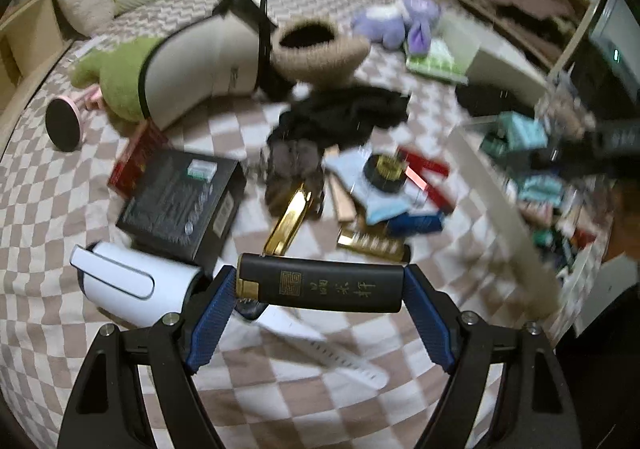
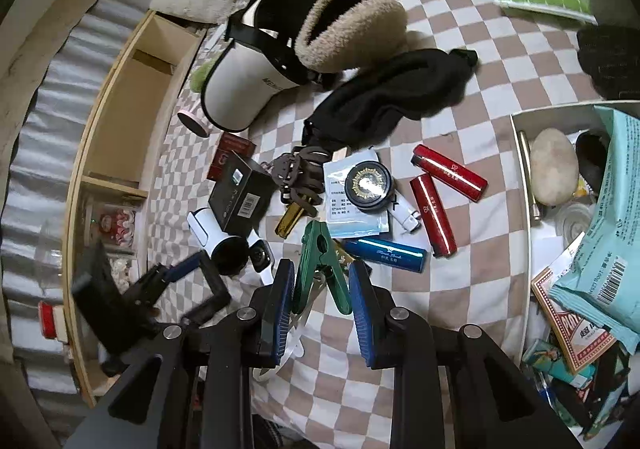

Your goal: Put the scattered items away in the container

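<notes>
Left gripper (image 1: 320,285) jaws clamp black rectangular lighter (image 1: 320,283) endwise, right gripper (image 2: 322,289) jaws pinch green plastic clip (image 2: 320,265), both left of white container (image 2: 520,209); end-held lighter may pivot loose.

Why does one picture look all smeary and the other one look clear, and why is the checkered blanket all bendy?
Left wrist view: the far things, like the purple plush and the bin, are smeared by motion blur, while the black lighter in the left tool stays sharp. Right wrist view: mostly crisp, with glare on the blue lighter. Both views: the fisheye lens curves the blanket squares and darkens the corners.
</notes>
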`<state>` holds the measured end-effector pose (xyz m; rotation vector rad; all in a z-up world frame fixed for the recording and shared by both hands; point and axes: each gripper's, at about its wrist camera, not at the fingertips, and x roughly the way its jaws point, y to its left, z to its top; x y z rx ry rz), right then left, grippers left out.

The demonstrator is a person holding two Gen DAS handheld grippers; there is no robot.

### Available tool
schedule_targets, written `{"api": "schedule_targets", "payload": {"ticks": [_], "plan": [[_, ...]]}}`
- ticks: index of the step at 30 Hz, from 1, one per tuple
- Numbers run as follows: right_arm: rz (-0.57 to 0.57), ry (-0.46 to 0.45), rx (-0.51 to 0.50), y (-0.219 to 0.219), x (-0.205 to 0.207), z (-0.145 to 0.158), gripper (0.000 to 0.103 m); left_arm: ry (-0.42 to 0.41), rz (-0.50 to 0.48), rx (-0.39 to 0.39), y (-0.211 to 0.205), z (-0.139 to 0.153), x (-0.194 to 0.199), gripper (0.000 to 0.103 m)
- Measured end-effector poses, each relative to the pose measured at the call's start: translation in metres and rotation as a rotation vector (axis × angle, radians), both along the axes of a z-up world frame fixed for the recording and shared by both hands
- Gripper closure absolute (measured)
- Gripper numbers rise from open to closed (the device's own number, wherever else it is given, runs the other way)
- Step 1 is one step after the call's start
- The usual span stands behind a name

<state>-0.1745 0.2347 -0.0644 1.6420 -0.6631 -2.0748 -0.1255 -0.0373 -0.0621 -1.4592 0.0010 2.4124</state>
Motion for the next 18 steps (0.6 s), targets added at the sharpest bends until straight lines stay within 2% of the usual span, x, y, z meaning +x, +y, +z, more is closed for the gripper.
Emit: {"api": "schedule_targets", "payload": {"ticks": [7, 10, 18], "plan": [[0.01, 0.05, 0.006, 0.003, 0.009, 0.014, 0.074, 0.061, 0.043, 0.057, 0.01, 0.034, -0.001, 0.021], [0.016, 0.09, 0.048, 0.003, 0.014, 0.024, 0.074, 0.077, 0.057, 0.081, 0.015, 0.046, 0.001, 0.021], [0.021, 0.155, 0.104, 0.009, 0.028, 0.04, 0.074, 0.093, 0.081, 0.097, 0.028, 0.06, 0.007, 0.021]]}}
